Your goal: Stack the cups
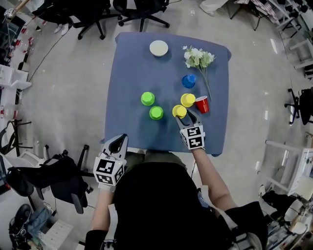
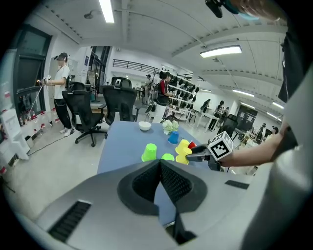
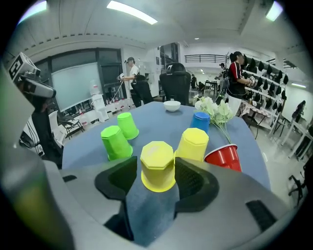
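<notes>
Several upturned cups stand on the blue table (image 1: 128,68). Two are green (image 1: 147,98) (image 1: 156,113), two yellow (image 1: 188,100) (image 1: 180,111), one blue (image 1: 189,81); a red cup (image 1: 202,104) lies on its side. My right gripper (image 1: 184,116) is open, its jaws on either side of the near yellow cup (image 3: 157,158), pads not pressing it. The second yellow cup (image 3: 192,144) and the red cup (image 3: 225,157) lie just beyond. My left gripper (image 1: 119,142) is shut and empty, at the table's near left edge.
A white bowl (image 1: 159,48) sits at the far side of the table, with a bunch of white flowers (image 1: 198,58) to its right. Office chairs (image 1: 142,12) stand beyond the table. People stand in the room behind, as the left gripper view shows.
</notes>
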Demonstrator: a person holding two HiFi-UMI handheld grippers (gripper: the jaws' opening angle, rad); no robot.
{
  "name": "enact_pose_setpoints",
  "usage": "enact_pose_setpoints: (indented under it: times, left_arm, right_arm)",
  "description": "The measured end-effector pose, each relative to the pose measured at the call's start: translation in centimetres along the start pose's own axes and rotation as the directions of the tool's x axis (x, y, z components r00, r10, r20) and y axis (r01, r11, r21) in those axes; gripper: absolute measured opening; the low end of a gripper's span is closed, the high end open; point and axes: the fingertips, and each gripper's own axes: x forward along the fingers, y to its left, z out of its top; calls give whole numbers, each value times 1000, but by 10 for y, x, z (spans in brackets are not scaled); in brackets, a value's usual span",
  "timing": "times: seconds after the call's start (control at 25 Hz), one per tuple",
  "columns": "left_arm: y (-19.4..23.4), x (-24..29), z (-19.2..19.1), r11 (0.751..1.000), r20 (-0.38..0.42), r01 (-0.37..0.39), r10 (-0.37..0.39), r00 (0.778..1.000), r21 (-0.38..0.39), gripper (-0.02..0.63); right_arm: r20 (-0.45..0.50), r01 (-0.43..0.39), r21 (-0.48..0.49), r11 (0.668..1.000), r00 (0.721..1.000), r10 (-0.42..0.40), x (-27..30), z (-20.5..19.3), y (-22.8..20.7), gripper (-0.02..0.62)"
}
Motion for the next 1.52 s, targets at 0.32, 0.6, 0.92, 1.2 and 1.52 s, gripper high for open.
enact_pose_setpoints:
  times: [0.32,0.6,0.92,1.2,1.52]
  left_arm:
    - [21,-6,-3,1000,-10,-10,10,1000,-6,11]
    - [28,-15,-8,999,-6,-32,32,999,-23,11]
    - [24,-17,-10,998,4,-45,45,999,-36,11]
    - [6,-6,-7,999,10,-30,30,999,-43,11]
    - [-22,14,0,999,8,-14,14,1000,-36,11]
  right_arm:
    - [7,-17,-42,999,1000,17,15,12,22,224]
    - [2,-40,-96,995,999,40,16,9,50,224]
    - [-19,-107,-125,986,994,105,13,5,69,280]
    - [-37,-94,-115,989,995,90,-14,-13,44,288]
    - [-32,129,-38,991,991,-130,-36,-28,-60,287]
